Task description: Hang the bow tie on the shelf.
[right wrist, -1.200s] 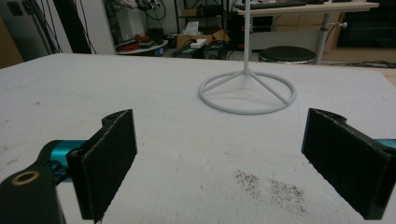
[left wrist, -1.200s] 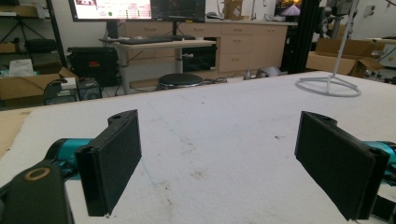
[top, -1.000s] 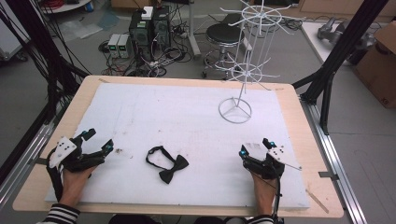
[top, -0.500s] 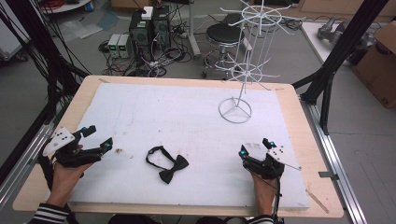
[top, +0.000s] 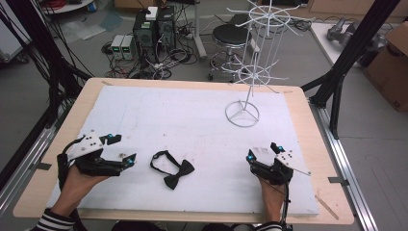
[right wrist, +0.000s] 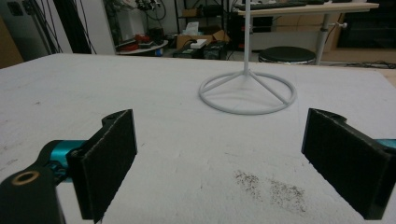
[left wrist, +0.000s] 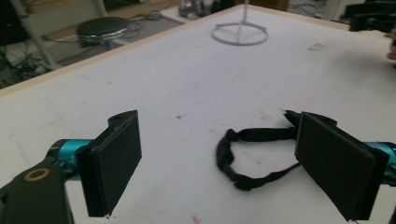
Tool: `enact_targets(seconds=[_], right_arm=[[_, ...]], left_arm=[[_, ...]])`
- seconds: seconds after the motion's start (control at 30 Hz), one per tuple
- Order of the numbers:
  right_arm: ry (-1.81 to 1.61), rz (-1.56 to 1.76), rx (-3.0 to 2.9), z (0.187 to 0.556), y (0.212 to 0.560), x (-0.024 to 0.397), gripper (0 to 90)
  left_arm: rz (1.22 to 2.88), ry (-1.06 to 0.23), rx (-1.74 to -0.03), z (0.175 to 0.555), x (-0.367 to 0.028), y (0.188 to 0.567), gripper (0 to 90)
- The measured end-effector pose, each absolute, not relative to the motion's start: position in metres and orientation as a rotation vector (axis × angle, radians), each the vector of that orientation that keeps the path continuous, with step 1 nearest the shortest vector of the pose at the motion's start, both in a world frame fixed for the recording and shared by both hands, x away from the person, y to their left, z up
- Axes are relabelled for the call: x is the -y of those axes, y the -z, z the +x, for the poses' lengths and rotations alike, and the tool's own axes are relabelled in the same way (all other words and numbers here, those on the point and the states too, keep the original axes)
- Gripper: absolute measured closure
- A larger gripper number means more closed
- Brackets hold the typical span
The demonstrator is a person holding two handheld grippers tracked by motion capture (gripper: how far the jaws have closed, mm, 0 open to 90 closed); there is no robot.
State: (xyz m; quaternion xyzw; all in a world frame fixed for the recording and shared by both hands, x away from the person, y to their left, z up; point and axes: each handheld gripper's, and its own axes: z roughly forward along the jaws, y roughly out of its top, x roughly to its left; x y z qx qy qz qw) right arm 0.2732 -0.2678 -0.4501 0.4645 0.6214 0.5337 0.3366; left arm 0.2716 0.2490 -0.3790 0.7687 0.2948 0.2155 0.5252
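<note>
Black bow tie lies flat on the white mat, near edge, approx 6 o'clock of table centre, strap looped out toward its 10 o'clock. Left gripper sits just beside it at its 9 o'clock, jaws wide, nothing betw. them; in the left gripper view the strap loop lies ahead, partly behind the right-hand jaw, so it looks lined up for a grab there. Right gripper rests at the tie's 3 o'clock, well apart, also wide & empty, aimed at the white wire stand at approx 1 o'clock of the table. Prob. parked, waiting. Stand's prongs are bare, likely where the tie goes.
</note>
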Motion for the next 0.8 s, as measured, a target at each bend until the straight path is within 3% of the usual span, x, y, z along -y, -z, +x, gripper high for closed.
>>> enact_targets(seconds=[0.8], right_arm=[[-1.4,1.22,-1.624,0.273,0.45,0.268,9.3]], left_arm=[[2.275,-0.324,-0.55,0.274,-0.161,0.397,20.2]])
